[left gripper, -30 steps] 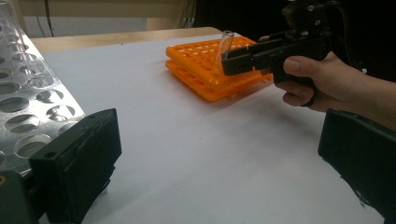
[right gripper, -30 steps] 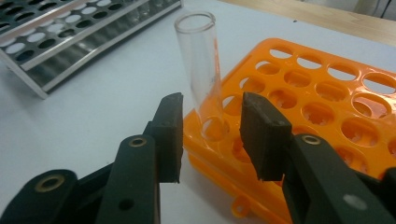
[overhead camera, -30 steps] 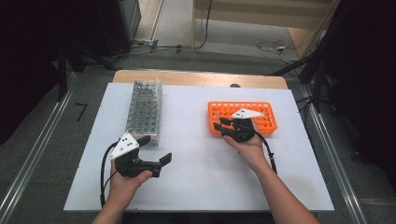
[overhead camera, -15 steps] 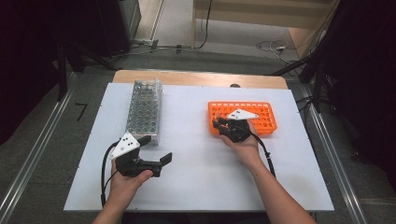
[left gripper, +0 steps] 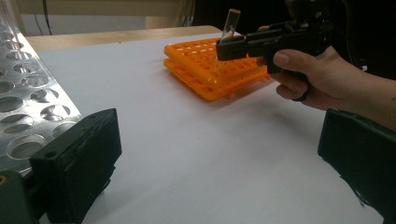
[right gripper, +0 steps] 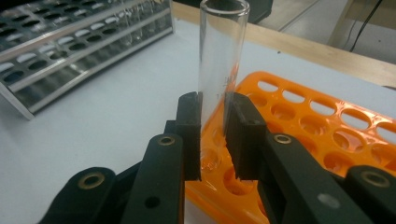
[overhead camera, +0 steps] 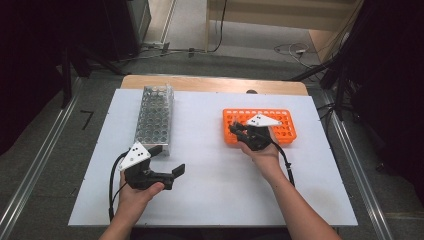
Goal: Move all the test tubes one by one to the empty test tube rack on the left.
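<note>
A clear glass test tube (right gripper: 222,51) stands upright between the pads of my right gripper (right gripper: 214,135), whose jaws have just been closing and now press on it. The tube's lower end sits at a hole near the left end of the orange tube rack (right gripper: 327,130). From above, the right gripper (overhead camera: 235,131) reaches over the orange rack (overhead camera: 280,125) from its near side. In the left gripper view the tube (left gripper: 229,23) sticks up above those jaws. My left gripper (overhead camera: 167,160) rests open on the table, near the front end of the metal rack (overhead camera: 155,117), with nothing between its jaws.
The white table top (overhead camera: 210,185) lies between the two racks and in front of them. A wooden strip (overhead camera: 210,84) runs along its far edge. Cables trail from both grippers toward the near edge. Dark stands and floor cables lie beyond the table.
The right gripper's jaws have closed in on the test tube at the orange rack. Both hands have stayed almost where they were.
</note>
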